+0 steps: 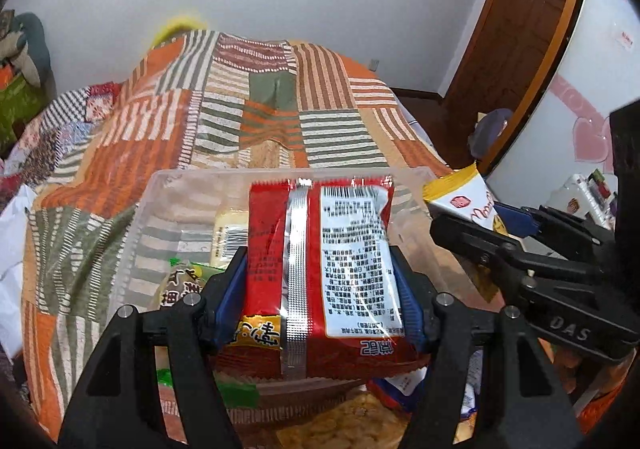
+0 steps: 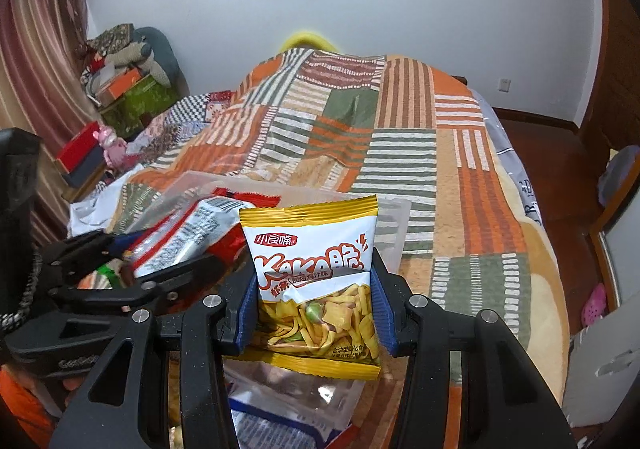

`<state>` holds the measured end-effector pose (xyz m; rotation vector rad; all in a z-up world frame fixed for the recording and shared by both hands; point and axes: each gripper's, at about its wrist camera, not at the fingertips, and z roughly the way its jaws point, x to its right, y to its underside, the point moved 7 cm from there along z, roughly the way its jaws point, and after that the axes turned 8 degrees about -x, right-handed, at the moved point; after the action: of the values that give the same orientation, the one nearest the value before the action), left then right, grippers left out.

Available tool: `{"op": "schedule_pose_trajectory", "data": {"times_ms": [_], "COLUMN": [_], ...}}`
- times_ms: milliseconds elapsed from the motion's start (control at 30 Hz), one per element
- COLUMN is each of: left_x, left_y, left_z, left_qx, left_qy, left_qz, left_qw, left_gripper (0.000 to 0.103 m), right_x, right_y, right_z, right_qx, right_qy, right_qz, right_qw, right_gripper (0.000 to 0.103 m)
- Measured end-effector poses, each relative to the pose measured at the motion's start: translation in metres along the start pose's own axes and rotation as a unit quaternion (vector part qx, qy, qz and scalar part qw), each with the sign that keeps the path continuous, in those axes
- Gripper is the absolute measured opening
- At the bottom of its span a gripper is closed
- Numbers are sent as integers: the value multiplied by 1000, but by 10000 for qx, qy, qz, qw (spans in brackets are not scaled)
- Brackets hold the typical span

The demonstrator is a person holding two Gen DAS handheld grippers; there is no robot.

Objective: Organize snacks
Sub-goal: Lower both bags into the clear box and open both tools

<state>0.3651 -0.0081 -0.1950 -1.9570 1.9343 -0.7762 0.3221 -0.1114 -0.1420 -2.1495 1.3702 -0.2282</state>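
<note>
Right gripper (image 2: pixel 316 305) clamps yellow snack bag (image 2: pixel 316 289); patchwork bed (image 2: pixel 400 145) beyond.

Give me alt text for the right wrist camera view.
The right tongs grip a yellow and white snack bag above a clear plastic bin on a striped patchwork bedspread. The left tongs hold a red snack packet alongside.

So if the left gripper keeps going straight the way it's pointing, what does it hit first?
Probably the clear plastic bin on the bed: the left gripper, clamped on the red snack packet, points into it, though depth is unclear.
</note>
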Motion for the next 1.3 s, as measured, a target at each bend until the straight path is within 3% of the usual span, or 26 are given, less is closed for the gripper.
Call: {"op": "schedule_pose_trajectory", "data": {"times_ms": [467,633,967,1300], "left_x": [-1,0,4,-5], "left_y": [4,3,11,41], "left_z": [-5,-23,-61,-101], "left_qx": [-69,90,274,392], "left_qy": [27,65,18,-168], "left_qz": [-52,-93,-42,-21], "left_qw": [10000,9999,9996,9991], "left_gripper": [66,67,70,80], "right_x": [1,1,-6,-26], "right_y": [4,2,8,34], "right_z": [10,-7,-46,-77], "right_qx": [-345,-122,202,362], "right_qy": [47,105,202,250], "right_qz": [-66,-71,-172,-318], "right_qw": [9994,9998,9994,9985], "right_gripper": [50,62,63,66]}}
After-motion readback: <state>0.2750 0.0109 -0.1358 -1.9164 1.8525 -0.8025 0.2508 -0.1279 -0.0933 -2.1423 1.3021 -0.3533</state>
